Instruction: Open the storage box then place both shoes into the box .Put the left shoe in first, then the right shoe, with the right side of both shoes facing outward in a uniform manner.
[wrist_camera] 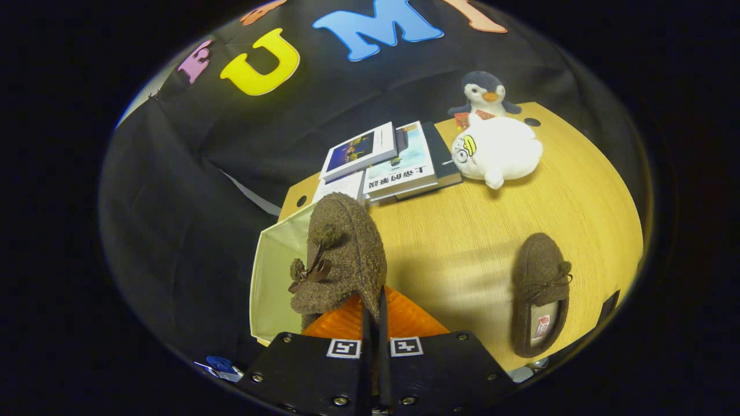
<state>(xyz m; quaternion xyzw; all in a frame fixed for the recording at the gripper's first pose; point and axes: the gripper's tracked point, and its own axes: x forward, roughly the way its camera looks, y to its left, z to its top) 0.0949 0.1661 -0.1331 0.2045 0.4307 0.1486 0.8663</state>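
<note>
My gripper (373,300) is shut on the heel rim of a brown fuzzy shoe (341,248) with a small brown bow. The shoe hangs toe-forward and tilted above the open storage box (272,271), whose pale inner wall shows just left of the fingers. The box's orange lid (404,318) lies folded out beneath the fingers. A second brown shoe (540,292) lies sole-down on the wooden table (462,242), well to the right of the fingers, its opening turned toward me.
Beyond the box lies a stack of books (393,159). A white plush toy (497,150) and a grey penguin plush (484,92) sit farther back on the right. The table's left edge runs close behind the box.
</note>
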